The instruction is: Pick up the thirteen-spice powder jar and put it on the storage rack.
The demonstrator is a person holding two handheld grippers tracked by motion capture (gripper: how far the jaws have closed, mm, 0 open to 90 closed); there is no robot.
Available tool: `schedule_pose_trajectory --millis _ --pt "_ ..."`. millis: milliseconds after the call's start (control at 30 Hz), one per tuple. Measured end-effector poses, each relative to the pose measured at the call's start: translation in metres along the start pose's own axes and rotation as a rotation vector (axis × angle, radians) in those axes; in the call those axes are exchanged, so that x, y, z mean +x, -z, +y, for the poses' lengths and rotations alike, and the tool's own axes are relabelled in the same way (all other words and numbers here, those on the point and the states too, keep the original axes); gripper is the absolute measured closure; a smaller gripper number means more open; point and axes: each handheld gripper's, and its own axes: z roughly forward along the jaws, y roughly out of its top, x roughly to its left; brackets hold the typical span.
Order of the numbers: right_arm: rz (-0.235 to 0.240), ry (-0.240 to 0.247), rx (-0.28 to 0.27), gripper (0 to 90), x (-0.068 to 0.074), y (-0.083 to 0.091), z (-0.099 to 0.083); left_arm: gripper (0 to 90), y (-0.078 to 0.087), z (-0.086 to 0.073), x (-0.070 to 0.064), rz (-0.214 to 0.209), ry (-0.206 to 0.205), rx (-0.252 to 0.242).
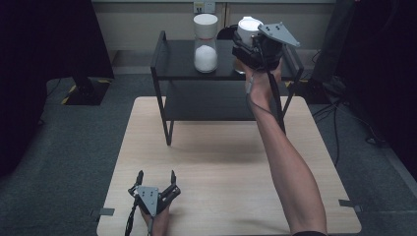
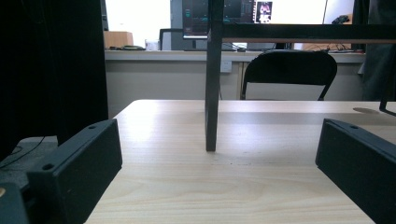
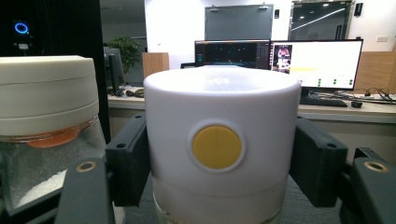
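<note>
White-lidded jar with the yellow dot sits squeezed between your right gripper's jaws, up on the top shelf of the black rack. Just beside it on that shelf stands a second jar, part full of white grains. Your left gripper rests low on the wooden table, jaws spread wide, facing a rack leg.

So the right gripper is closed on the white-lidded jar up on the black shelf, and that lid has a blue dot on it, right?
Not quite: the dot is yellow, as the right gripper view shows. The rest holds: the right gripper is closed on the white-lidded jar on the black shelf.
</note>
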Motion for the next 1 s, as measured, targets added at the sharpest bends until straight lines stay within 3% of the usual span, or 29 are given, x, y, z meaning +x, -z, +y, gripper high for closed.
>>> schedule_pose_trajectory --millis 533,567,600,733,900,1000 --pt "0.009 -0.006 -0.001 29.5 -0.002 -0.001 -0.002 0.0 0.000 0.000 0.000 0.000 0.001 -0.001" --pt "0.008 -0.006 0.005 27.5 -0.002 -0.001 -0.002 0.0 0.000 0.000 0.000 0.000 0.000 0.000" --pt "0.003 -0.011 0.013 19.3 -0.001 -0.002 -0.002 0.0 0.000 0.000 0.000 -0.001 0.001 0.000" --pt "-0.039 0.002 -0.024 0.0 0.006 -0.003 -0.011 0.0 0.000 0.000 0.000 -0.002 0.000 0.000" --pt "-0.015 -0.012 -0.022 0.0 0.000 -0.003 -0.010 0.0 0.000 0.000 0.000 -0.002 -0.001 0.000" --pt "-0.026 -0.018 -0.018 0.0 0.000 -0.001 -0.009 0.0 0.000 0.000 0.000 -0.002 0.000 0.000"
